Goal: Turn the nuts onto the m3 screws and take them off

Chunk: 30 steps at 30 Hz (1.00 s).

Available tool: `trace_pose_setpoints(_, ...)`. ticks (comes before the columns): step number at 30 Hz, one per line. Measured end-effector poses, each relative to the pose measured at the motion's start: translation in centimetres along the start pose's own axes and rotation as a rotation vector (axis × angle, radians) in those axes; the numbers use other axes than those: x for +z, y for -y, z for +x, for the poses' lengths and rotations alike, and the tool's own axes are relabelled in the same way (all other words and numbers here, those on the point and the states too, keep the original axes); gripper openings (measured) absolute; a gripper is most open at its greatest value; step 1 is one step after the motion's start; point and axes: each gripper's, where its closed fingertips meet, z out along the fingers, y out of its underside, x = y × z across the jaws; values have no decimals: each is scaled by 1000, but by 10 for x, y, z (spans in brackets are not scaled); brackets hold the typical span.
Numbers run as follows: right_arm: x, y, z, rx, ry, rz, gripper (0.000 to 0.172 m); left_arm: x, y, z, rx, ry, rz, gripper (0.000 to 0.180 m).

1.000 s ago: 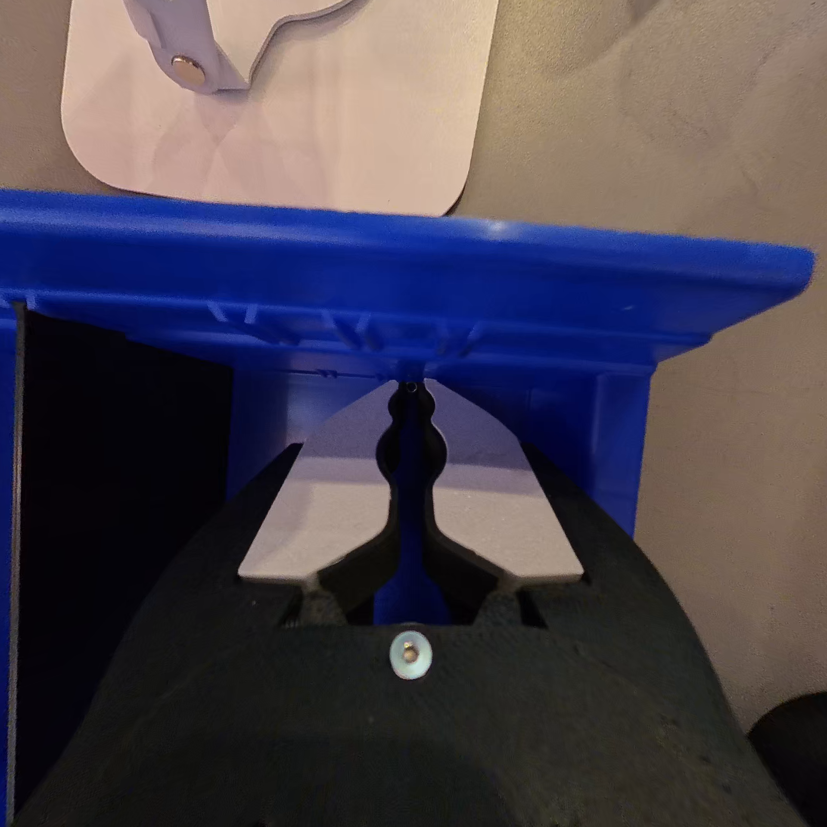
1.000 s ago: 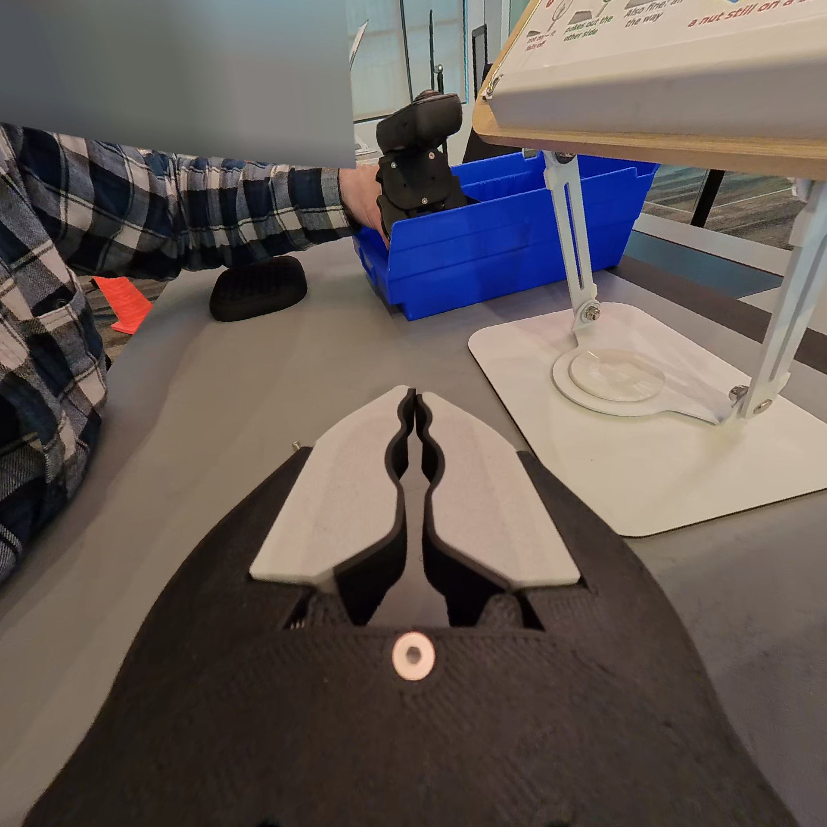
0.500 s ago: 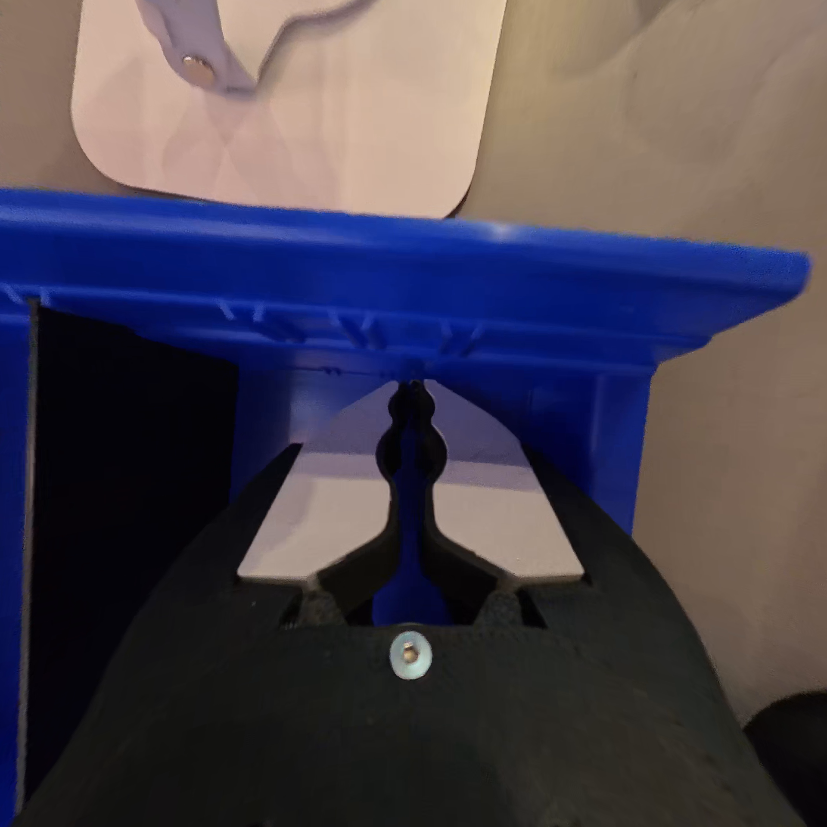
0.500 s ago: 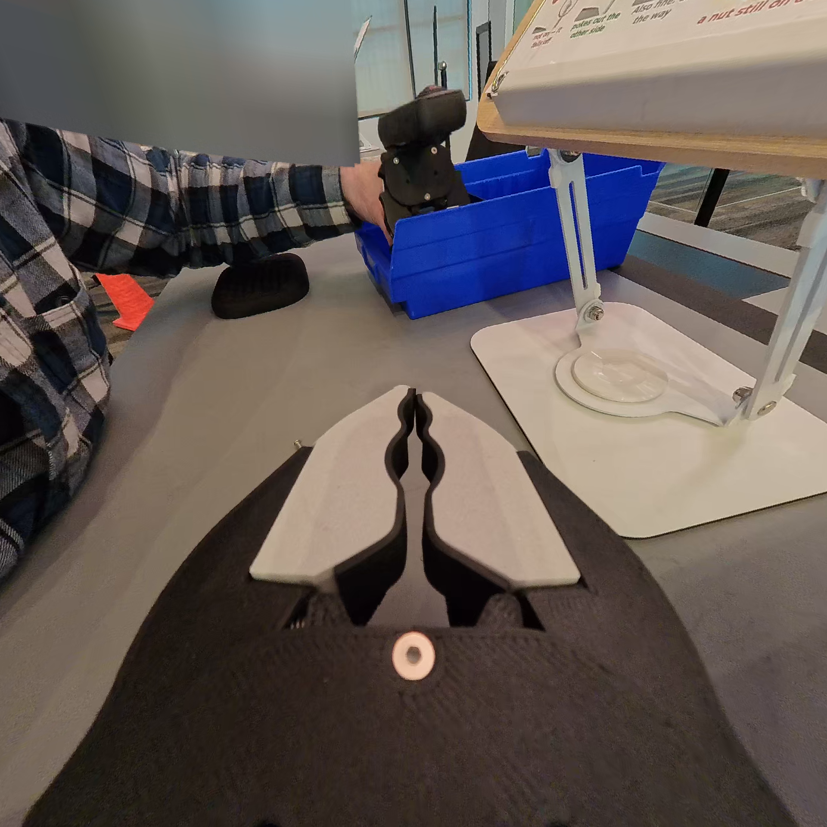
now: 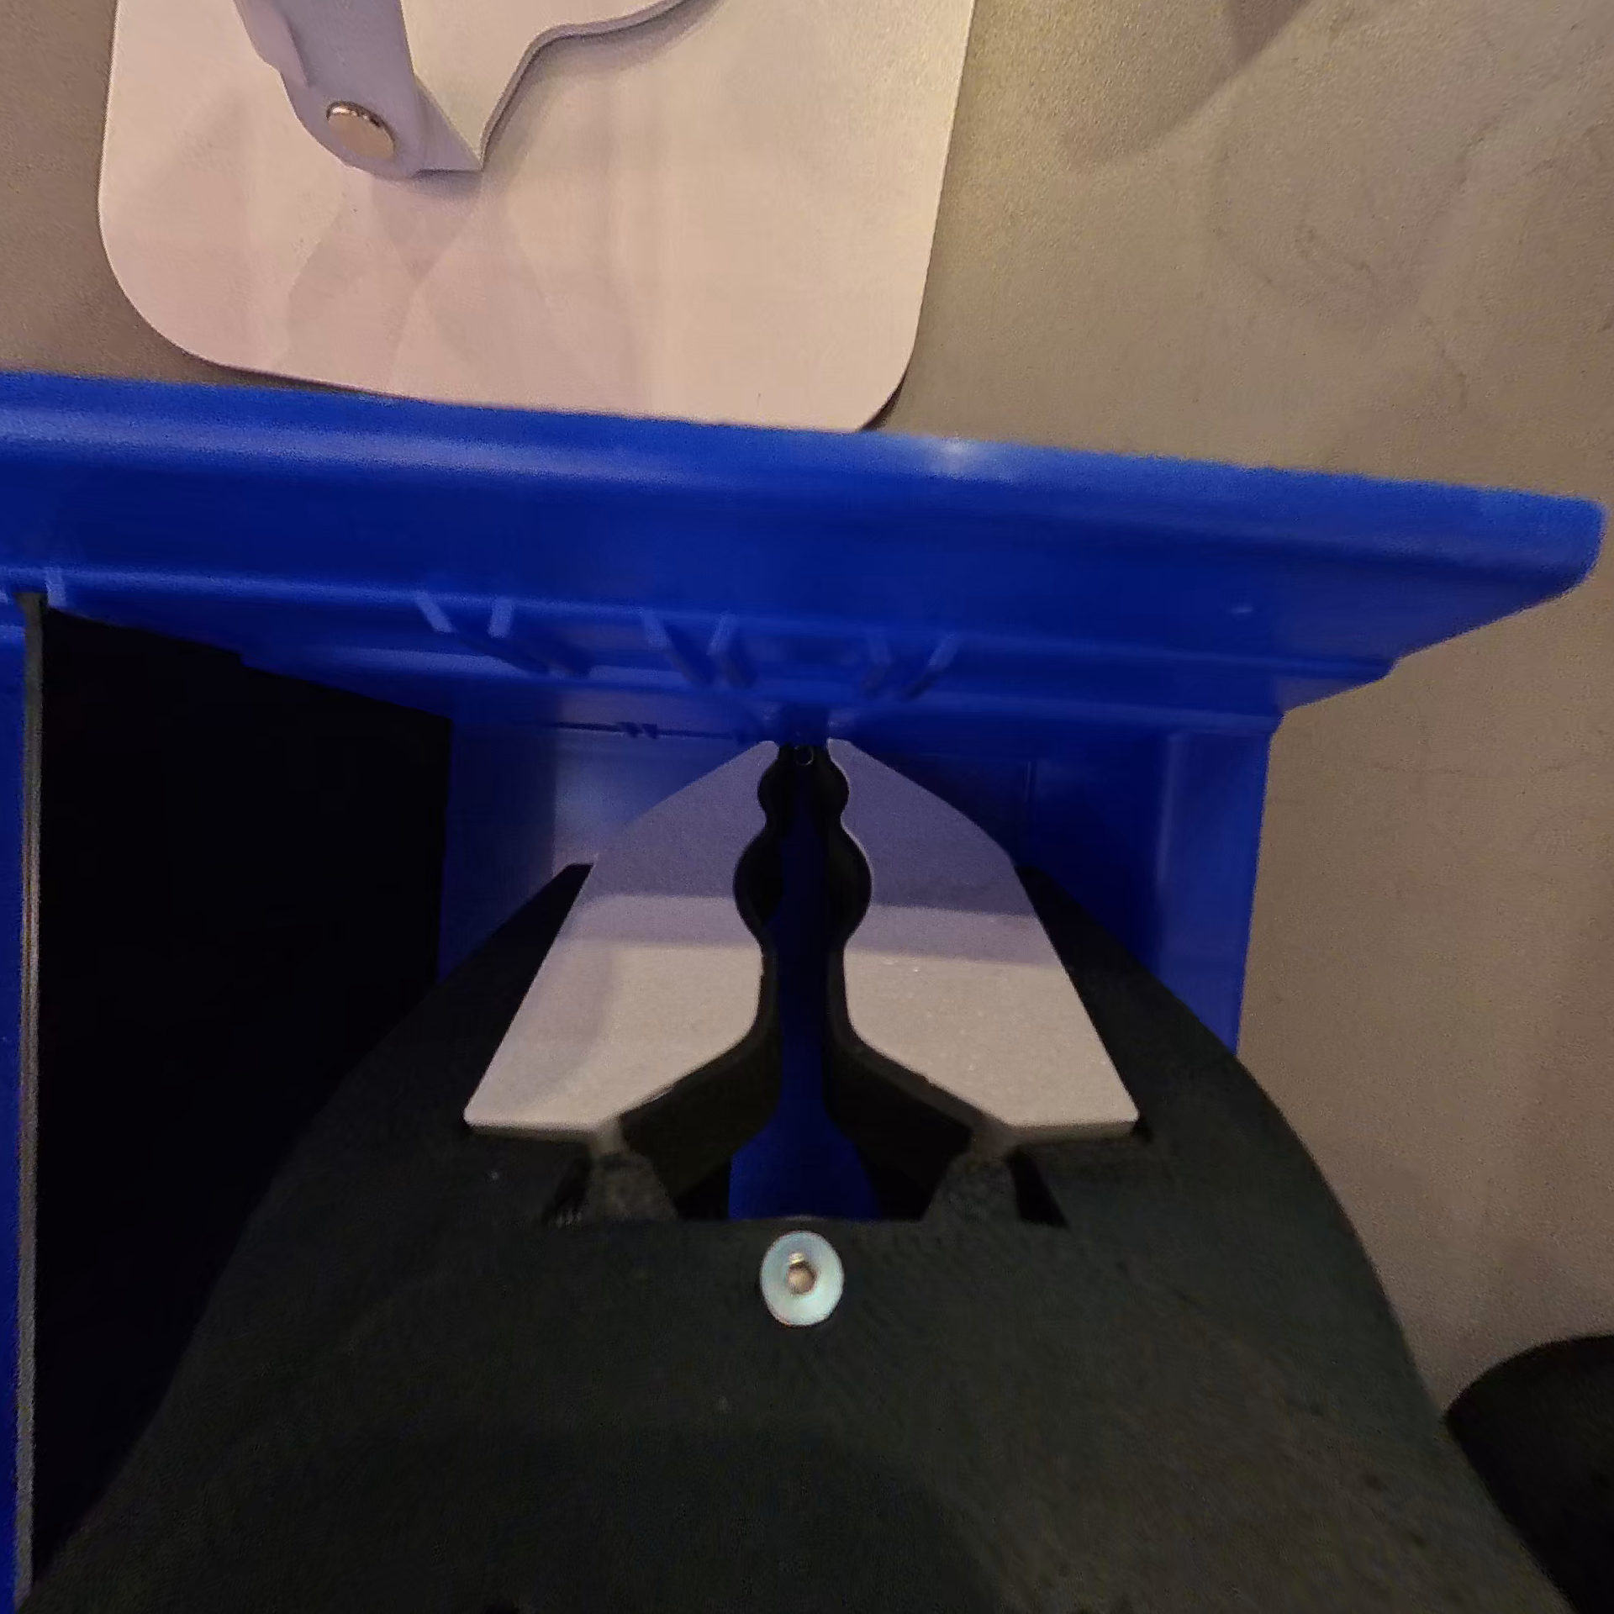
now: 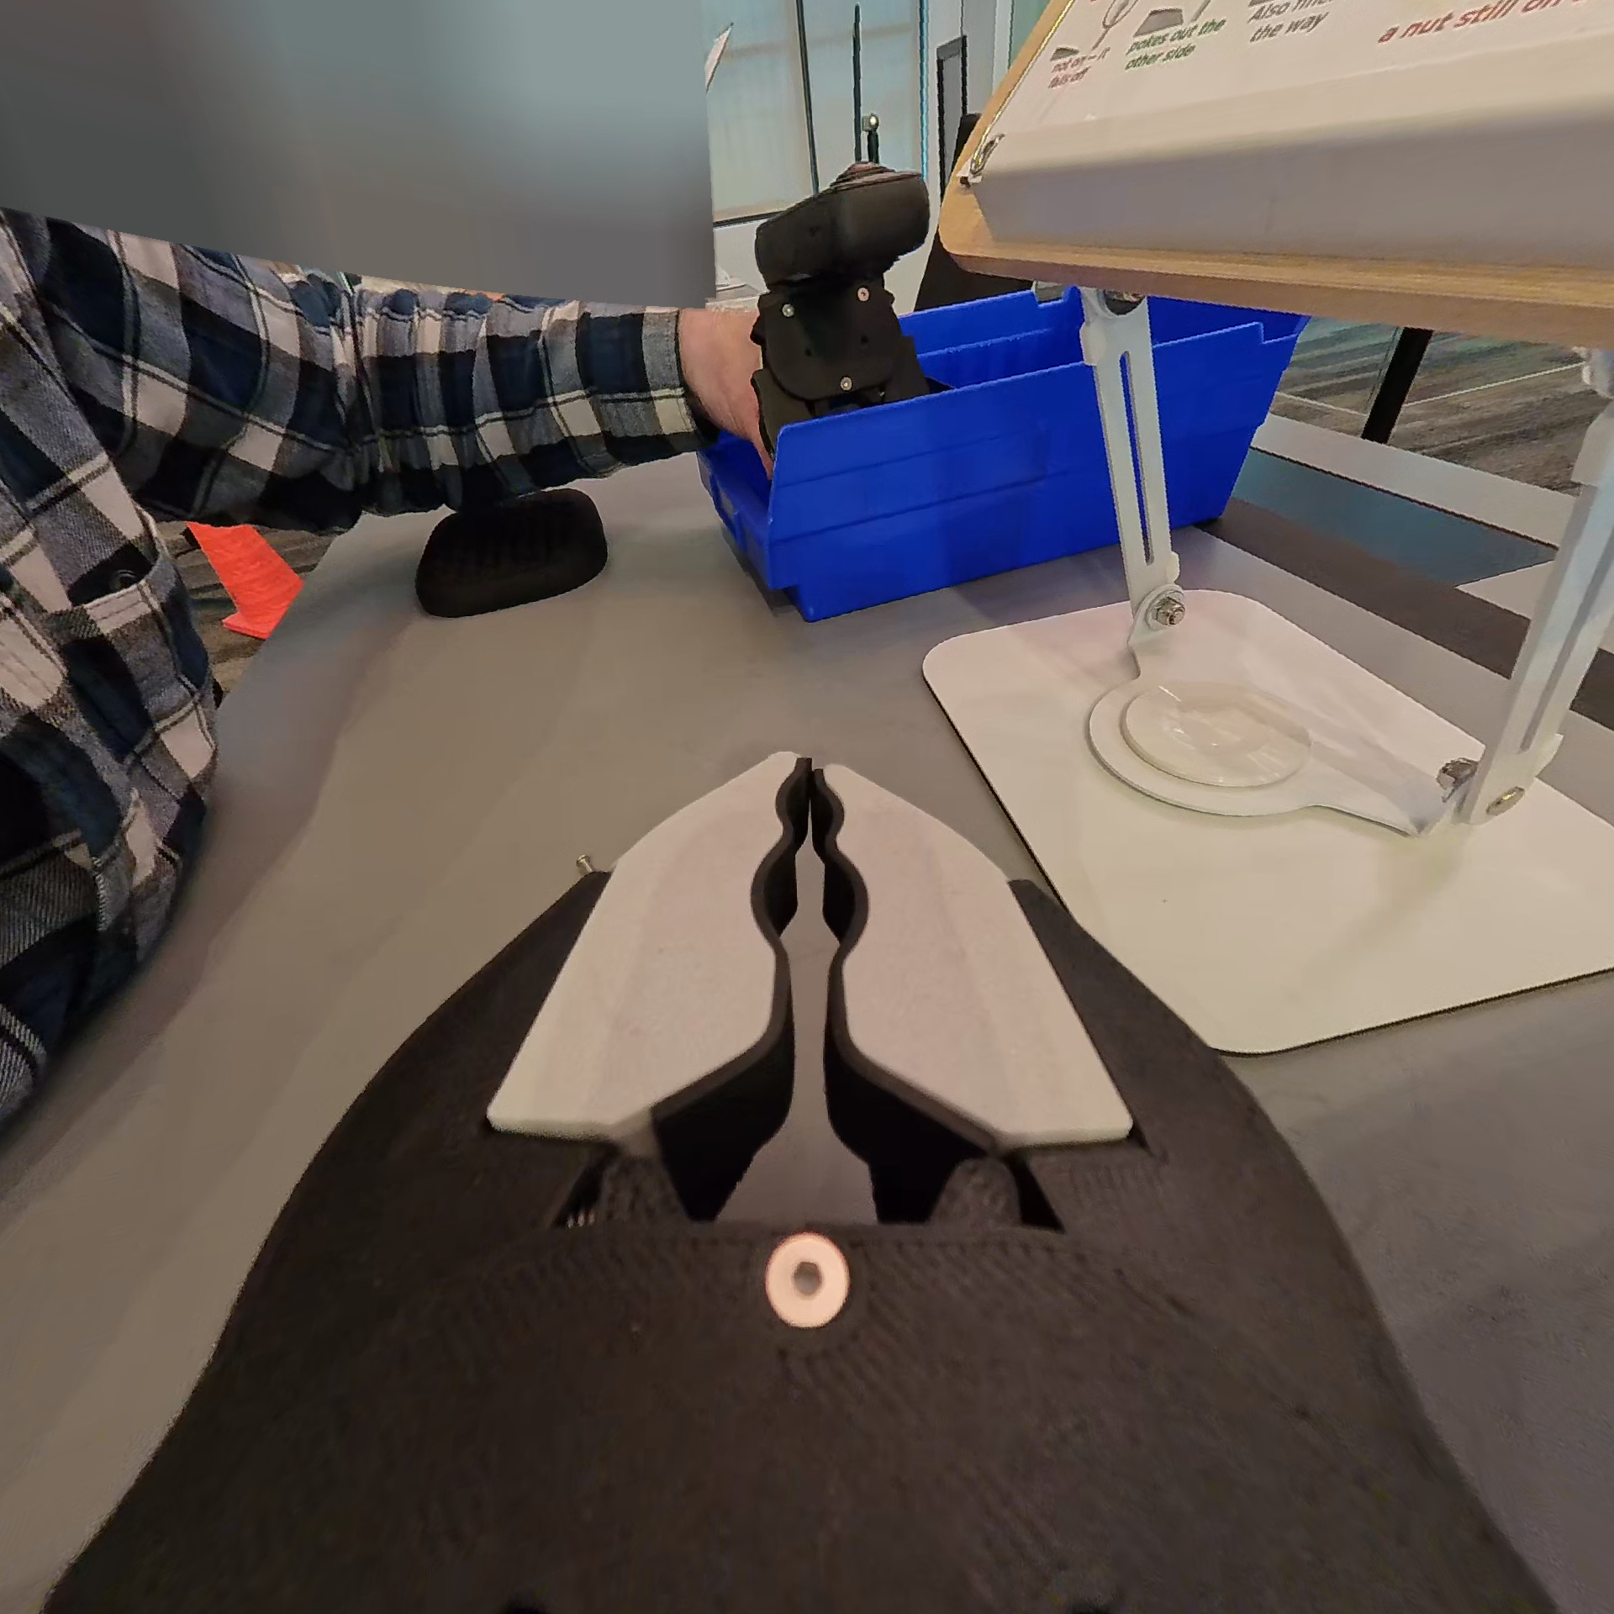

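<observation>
Left wrist view
- Fingers: the left gripper is pinching narrow on a tiny ring-shaped metal piece, too small to identify.
- Placement: the tips are reaching down inside the blue plastic bin, just under its long rim, likely because small parts are kept there.
- Edges: the rim is overhanging the tips. A dark compartment is lying to the left.
- Room: the way out appears to be upward only.

Right wrist view
- Fingers: the right gripper is sitting with its 2 tips meeting on nothing.
- Placement: it is hovering low over the grey tabletop, well apart from the bin, probably parked.
- Edges: the flat white stand base is lying just beside it on the right, and the tilted wooden board is overhanging.
- Room: bare table is lying ahead, up to the black oval pad and the plaid sleeve.
</observation>
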Motion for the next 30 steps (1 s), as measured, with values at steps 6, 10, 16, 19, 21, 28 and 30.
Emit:
trace_pose_setpoints(6,0,0,0,1,3,0,0,-1,2,-2,14,25,-6,3)
trace_pose_setpoints(10,0,0,-1,0,6,-1,0,-6,3,-2,2,11,2,0)
trace_pose_setpoints(16,0,-1,-1,-2,8,-3,0,-1,-1,4,-5,-29,-14,6)
trace_pose_setpoints(19,0,-1,-1,-3,9,-4,0,0,0,4,-12,-38,-3,9)
trace_pose_setpoints(21,0,-1,-1,-3,10,-5,0,0,0,4,-22,-47,-1,9)
trace_pose_setpoints(28,0,-1,-2,-2,14,-5,0,0,0,6,42,-55,-24,5)
trace_pose_setpoints(30,0,-1,-2,-4,14,-5,0,1,0,6,70,-54,-47,3)
